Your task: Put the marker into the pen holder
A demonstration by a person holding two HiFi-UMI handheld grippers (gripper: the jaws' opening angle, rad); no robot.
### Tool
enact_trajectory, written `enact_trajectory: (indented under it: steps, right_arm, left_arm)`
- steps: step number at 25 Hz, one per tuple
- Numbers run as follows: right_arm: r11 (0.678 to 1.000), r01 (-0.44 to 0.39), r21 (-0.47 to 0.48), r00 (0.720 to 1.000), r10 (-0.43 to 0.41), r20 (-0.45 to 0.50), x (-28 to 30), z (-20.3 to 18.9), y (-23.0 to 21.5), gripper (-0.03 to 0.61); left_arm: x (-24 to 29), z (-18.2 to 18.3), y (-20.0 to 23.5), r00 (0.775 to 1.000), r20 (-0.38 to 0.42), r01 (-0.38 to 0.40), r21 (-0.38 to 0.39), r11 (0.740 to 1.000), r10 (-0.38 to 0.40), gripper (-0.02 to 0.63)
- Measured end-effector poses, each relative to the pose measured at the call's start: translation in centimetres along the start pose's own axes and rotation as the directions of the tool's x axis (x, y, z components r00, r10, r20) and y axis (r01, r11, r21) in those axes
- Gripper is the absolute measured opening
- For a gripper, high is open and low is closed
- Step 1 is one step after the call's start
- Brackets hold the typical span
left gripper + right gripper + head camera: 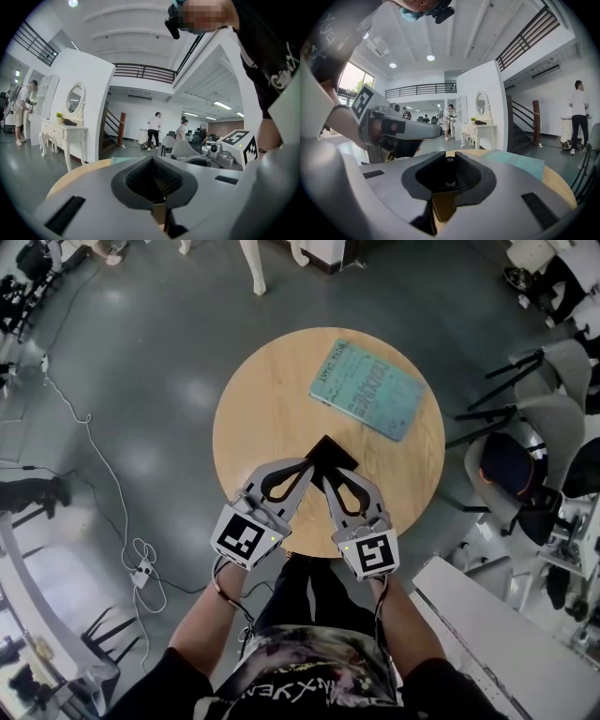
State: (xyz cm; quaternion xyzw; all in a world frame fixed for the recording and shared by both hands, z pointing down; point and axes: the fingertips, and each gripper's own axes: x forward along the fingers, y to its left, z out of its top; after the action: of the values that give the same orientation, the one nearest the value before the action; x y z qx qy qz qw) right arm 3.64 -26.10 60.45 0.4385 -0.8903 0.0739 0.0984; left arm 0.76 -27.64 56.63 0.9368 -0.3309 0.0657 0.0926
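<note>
1. A round wooden table is set on a grey floor.
2. A teal book is laid flat near the table's far right edge.
3. A white cable is run across the floor to a power strip.
4. A white dressing table with an oval mirror is placed against a white wall, beside a staircase.
5. Standing persons are seen in the background.

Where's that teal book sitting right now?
The teal book lies flat on the round wooden table, at its far right in the head view, just beyond the dark object near the middle.
</note>
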Motion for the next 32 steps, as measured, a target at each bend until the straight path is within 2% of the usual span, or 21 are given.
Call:
enact_trajectory:
  steps: [12, 19, 21, 25, 32]
  right_arm:
    - [1.000, -0.009, 0.001, 1.000, 0.009, -0.003, -0.8, 0.0, 0.0, 0.066]
    - [1.000, -0.023, 0.008, 1.000, 0.023, 0.000, -1.0, 0.6, -0.1, 0.112]
    - [1.000, -0.025, 0.012, 1.000, 0.025, -0.006, -1.4, 1.1, 0.0, 0.119]
    - [0.999, -0.032, -0.017, 0.999, 0.033, 0.043, -1.9, 2.8, 0.3, 0.130]
    - [0.998, -0.033, -0.048, 0.995, 0.037, 0.088, -3.4, 6.7, 1.2, 0.138]
  left_arm:
    - [-0.2, -0.2, -1.1, 1.000, -0.013, -0.005, 0.008, 1.000, 0.006, 0.017]
    - [-0.1, -0.2, -1.4, 1.000, -0.024, -0.008, 0.032, 0.999, 0.009, 0.017]
    - [-0.2, 0.2, -1.7, 1.000, -0.018, -0.009, 0.038, 0.999, 0.010, 0.017]
    - [-0.8, 1.3, -2.1, 1.000, 0.000, -0.017, 0.046, 0.999, 0.017, 0.017]
    - [-2.6, 3.5, -2.8, 1.000, -0.010, -0.029, 0.049, 0.998, 0.029, 0.017]
